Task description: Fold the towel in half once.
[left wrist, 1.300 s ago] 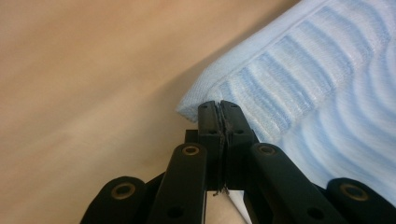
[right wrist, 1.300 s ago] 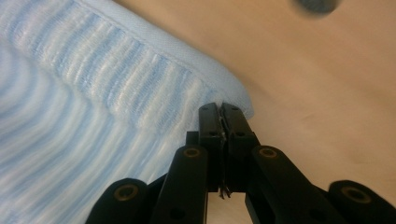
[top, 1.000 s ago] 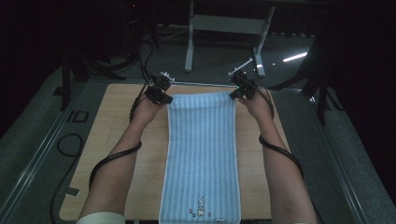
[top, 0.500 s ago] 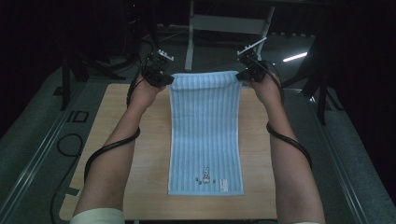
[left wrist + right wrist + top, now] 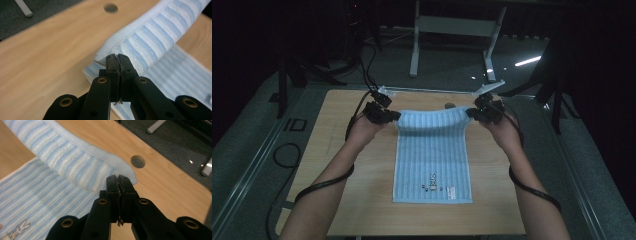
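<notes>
Blue-and-white striped towel (image 5: 433, 155) lies lengthwise down the middle of the desk (image 5: 337, 150), its far edge lifted off the wood near the upper centre of the high view. Left gripper (image 5: 384, 114) has its jaws closed tight on the far left corner; right gripper (image 5: 482, 112) is clamped the same way on the far right corner. In both gripper views the pads meet with only a thin fold of hem pinched between them.

Handling, as judged: soft terry, light, limp. It sags in a shallow arc between the two holds and will drape, not keep a shape. Not fragile, not slippery; the nap should grip the pads well. The corners at the hem band are the best hold, since the stitched edge is thicker and less likely to slide out. Uneven pulling will skew it.

Hard to make out: a small printed figure and label near the towel's lower edge (image 5: 435, 187), too small to read. The room past the desk is dark. A round hole in the desk (image 5: 110, 7) sits beyond the towel.
</notes>
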Tool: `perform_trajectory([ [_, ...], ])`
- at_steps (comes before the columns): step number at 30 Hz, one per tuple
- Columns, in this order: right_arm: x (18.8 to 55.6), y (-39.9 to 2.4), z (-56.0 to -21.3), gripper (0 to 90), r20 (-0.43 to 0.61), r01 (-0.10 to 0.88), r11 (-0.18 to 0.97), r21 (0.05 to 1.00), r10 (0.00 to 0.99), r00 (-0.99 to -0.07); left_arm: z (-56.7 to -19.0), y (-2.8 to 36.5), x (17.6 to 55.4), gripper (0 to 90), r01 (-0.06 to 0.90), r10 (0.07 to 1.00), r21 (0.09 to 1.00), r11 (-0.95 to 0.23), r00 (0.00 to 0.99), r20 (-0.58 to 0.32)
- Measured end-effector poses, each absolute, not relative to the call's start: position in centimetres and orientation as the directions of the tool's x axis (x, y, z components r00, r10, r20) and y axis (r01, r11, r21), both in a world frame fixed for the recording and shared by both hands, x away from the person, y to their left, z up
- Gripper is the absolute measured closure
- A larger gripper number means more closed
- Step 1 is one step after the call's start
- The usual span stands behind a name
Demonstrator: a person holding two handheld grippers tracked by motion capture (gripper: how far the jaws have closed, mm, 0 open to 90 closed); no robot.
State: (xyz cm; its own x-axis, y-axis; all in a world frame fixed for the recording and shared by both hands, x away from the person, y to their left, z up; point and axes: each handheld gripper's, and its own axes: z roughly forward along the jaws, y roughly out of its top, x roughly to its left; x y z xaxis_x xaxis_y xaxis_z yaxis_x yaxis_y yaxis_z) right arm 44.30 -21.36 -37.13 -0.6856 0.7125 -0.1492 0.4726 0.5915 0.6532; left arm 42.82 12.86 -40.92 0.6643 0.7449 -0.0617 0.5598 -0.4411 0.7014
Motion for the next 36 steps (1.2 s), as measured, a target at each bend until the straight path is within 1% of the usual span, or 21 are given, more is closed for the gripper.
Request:
perform_trajectory([
  [1, 43.7, -21.4, -37.8, 88.0, -0.146, 0.469, 0.595, 0.653, 0.706, -0.693, -41.4, 12.8, 42.3, 87.6, 0.566, 0.738, 0.699, -0.438, 0.670, -0.081],
  [3, 42.7, -21.6, -39.3, 88.0, -0.159, 0.464, 0.619, 0.634, 0.691, -0.705, -42.2, 12.7, 41.3, 87.6, 0.557, 0.721, 0.698, -0.449, 0.688, -0.085],
  [6, 41.3, -22.1, -41.3, 87.7, -0.140, 0.472, 0.630, 0.616, 0.677, -0.722, -43.5, 12.9, 40.1, 87.6, 0.568, 0.698, 0.682, -0.462, 0.706, -0.115],
  [8, 40.4, -22.5, -42.3, 87.7, -0.112, 0.482, 0.619, 0.620, 0.678, -0.727, -44.6, 12.9, 39.4, 87.6, 0.578, 0.697, 0.661, -0.480, 0.708, -0.113],
  [12, 39.1, -23.0, -44.7, 87.7, -0.044, 0.509, 0.606, 0.611, 0.668, -0.742, -47.1, 12.9, 38.9, 87.6, 0.612, 0.682, 0.620, -0.492, 0.713, -0.162],
  [15, 39.1, -23.1, -47.1, 87.7, -0.010, 0.545, 0.609, 0.576, 0.672, -0.741, -49.0, 12.7, 38.7, 87.6, 0.637, 0.675, 0.586, -0.501, 0.712, -0.196],
  [17, 39.5, -23.0, -48.5, 87.7, 0.016, 0.573, 0.607, 0.550, 0.679, -0.734, -50.1, 12.5, 38.7, 87.6, 0.648, 0.677, 0.566, -0.509, 0.708, -0.202],
  [21, 40.2, -22.7, -50.2, 87.7, 0.036, 0.596, 0.611, 0.520, 0.682, -0.731, -51.1, 12.5, 39.3, 87.6, 0.669, 0.684, 0.542, -0.508, 0.696, -0.218],
  [24, 41.0, -22.6, -50.4, 87.8, 0.046, 0.610, 0.608, 0.509, 0.688, -0.724, -50.3, 12.6, 39.7, 87.6, 0.668, 0.690, 0.560, -0.490, 0.690, -0.219],
  [27, 40.8, -22.7, -48.4, 87.7, 0.034, 0.591, 0.593, 0.546, 0.690, -0.723, -47.7, 13.0, 39.1, 87.6, 0.628, 0.681, 0.615, -0.476, 0.706, -0.195],
  [29, 39.5, -23.2, -46.3, 87.8, 0.020, 0.553, 0.573, 0.605, 0.683, -0.730, -45.9, 13.4, 37.7, 87.6, 0.588, 0.665, 0.654, -0.475, 0.727, -0.171],
  [31, 36.7, -23.9, -44.5, 87.5, 0.011, 0.495, 0.547, 0.675, 0.663, -0.748, -45.0, 13.8, 35.4, 87.1, 0.548, 0.620, 0.665, -0.507, 0.768, -0.159],
  [32, 34.8, -24.5, -44.1, 84.7, 0.028, 0.474, 0.525, 0.707, 0.649, -0.760, -45.1, 13.9, 34.1, 85.0, 0.545, 0.579, 0.649, -0.531, 0.793, -0.191],
  [33, 33.0, -25.1, -44.1, 75.3, 0.069, 0.472, 0.507, 0.721, 0.626, -0.777, -45.4, 13.9, 32.7, 76.9, 0.536, 0.529, 0.628, -0.564, 0.819, -0.223],
  [34, 31.5, -25.7, -44.5, 70.1, 0.114, 0.483, 0.503, 0.717, 0.598, -0.793, -46.0, 13.8, 31.3, 68.4, 0.514, 0.487, 0.611, -0.602, 0.843, -0.229],
  [35, 30.1, -26.2, -45.0, 67.4, 0.124, 0.491, 0.509, 0.707, 0.595, -0.794, -46.7, 13.7, 30.1, 58.8, 0.495, 0.462, 0.585, -0.643, 0.859, -0.219],
  [36, 29.1, -26.7, -45.6, 64.1, 0.112, 0.499, 0.515, 0.697, 0.610, -0.785, -47.2, 13.7, 29.3, 53.5, 0.488, 0.459, 0.567, -0.663, 0.864, -0.207],
])
